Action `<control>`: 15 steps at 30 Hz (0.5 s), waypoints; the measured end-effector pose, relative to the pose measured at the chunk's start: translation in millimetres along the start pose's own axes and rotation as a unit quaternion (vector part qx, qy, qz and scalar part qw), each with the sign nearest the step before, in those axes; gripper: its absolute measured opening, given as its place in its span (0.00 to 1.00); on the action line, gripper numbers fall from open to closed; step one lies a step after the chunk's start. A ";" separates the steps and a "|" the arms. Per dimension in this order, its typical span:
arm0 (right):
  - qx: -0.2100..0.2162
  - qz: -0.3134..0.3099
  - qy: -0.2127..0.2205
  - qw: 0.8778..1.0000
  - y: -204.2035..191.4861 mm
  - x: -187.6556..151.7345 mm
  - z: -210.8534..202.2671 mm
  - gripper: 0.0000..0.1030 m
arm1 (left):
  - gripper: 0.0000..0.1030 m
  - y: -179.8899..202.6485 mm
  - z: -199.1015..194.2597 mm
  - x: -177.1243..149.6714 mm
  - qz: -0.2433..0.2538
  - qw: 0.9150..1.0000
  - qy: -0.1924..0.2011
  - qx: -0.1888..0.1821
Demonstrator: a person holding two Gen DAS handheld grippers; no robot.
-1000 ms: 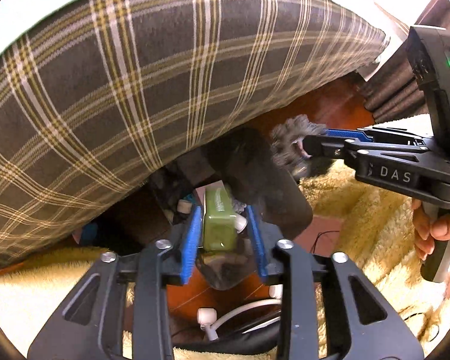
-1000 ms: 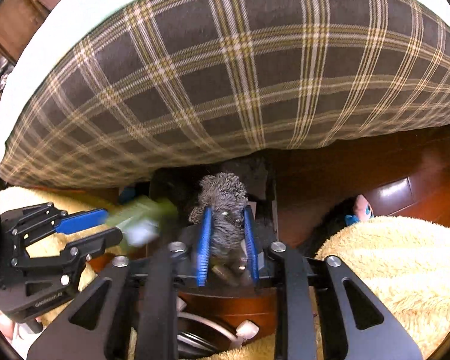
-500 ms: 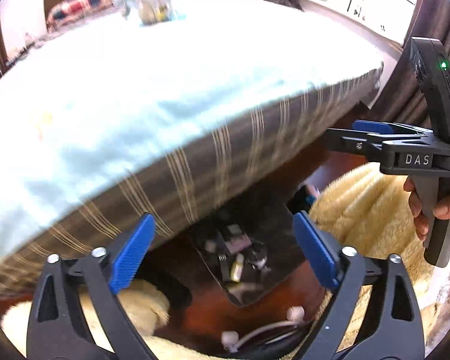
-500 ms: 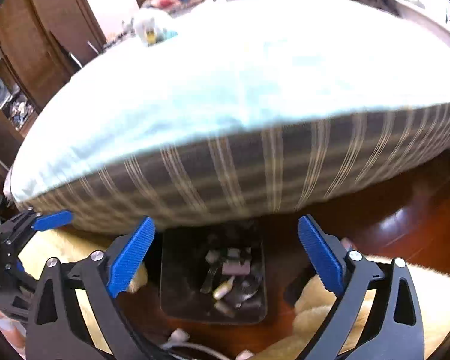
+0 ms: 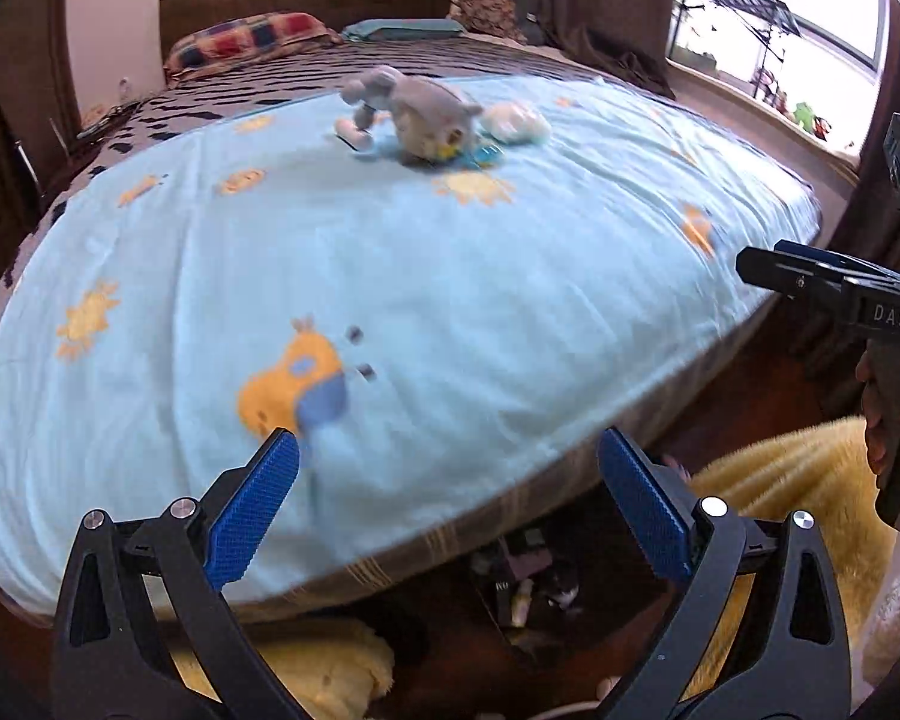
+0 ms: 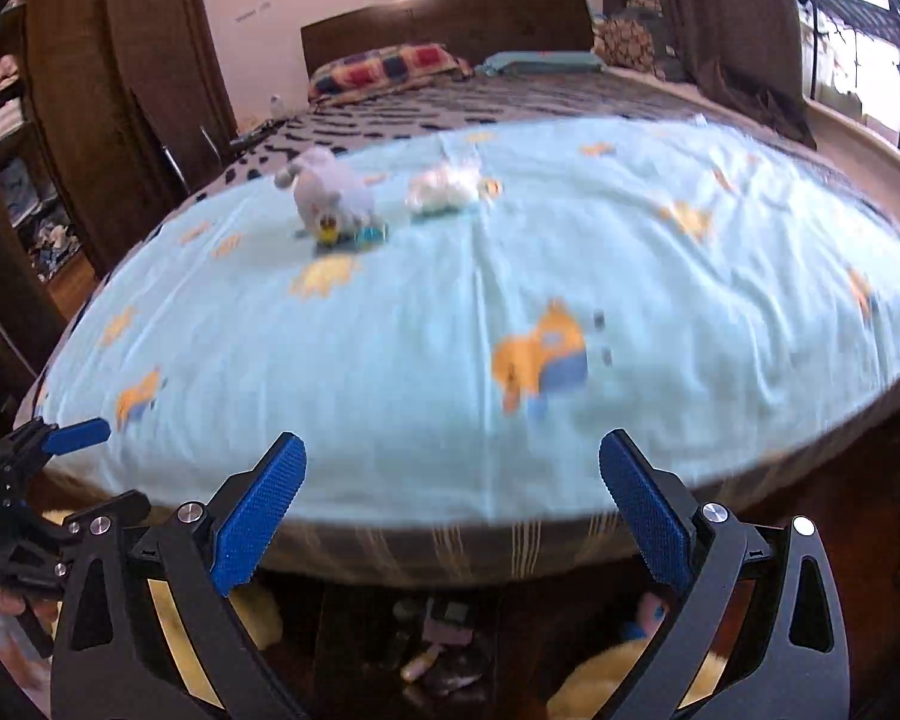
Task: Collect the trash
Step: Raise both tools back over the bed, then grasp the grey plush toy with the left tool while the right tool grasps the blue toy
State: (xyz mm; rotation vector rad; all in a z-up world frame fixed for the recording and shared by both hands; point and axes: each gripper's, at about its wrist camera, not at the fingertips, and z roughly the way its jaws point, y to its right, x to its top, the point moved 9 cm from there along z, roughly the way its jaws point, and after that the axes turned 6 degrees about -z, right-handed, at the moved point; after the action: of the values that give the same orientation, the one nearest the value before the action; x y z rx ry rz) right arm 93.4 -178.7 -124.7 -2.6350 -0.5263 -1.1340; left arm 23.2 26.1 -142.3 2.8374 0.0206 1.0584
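My left gripper [image 5: 447, 444] hangs over the foot of the bed, its jaws still opening, with nothing between the blue pads. My right gripper [image 6: 450, 441] stands open and empty beside it; one of its fingers [image 5: 768, 267] shows at the right of the left wrist view. Low on the floor under both sits a dark bin [image 6: 354, 648] with several bits of trash [image 5: 525, 591] inside. Far up on the bed lie a grey plush toy [image 5: 420, 114], a white crumpled wad [image 5: 516, 120] and a small teal item [image 5: 480, 153].
The bed's light blue sheet [image 5: 450, 270] fills the middle of both views. Yellow fluffy rugs [image 5: 780, 480] flank the bin on a dark wooden floor. A white cable [image 5: 570, 711] lies near the bottom. A wardrobe [image 6: 120, 90] stands left, a window right.
Both grippers let go of their items above the bin, a green packet and a grey fuzzy thing, opened wide and rose. The views now look over the bed's top.
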 end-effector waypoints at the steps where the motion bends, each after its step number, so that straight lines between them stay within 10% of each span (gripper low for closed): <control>1: -0.001 0.001 0.002 1.000 -0.4 6.0 1.3 0.96 | 0.92 -2.0 2.4 5.3 -0.002 1.000 0.003 0.002; 8: 0.015 -0.002 0.000 1.000 -4.1 48.0 44.4 0.94 | 0.92 -15.1 19.5 39.2 -0.001 1.000 0.015 0.025; 15: 0.052 -0.026 -0.035 0.998 -34.1 82.5 106.9 0.64 | 0.92 -20.8 42.1 66.6 0.012 0.999 0.009 0.042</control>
State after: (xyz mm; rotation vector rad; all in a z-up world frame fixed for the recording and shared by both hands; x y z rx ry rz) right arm 201.9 -91.9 -134.3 -2.5937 -0.6526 -1.0022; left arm 101.6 46.0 -132.8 2.9089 0.0344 1.1128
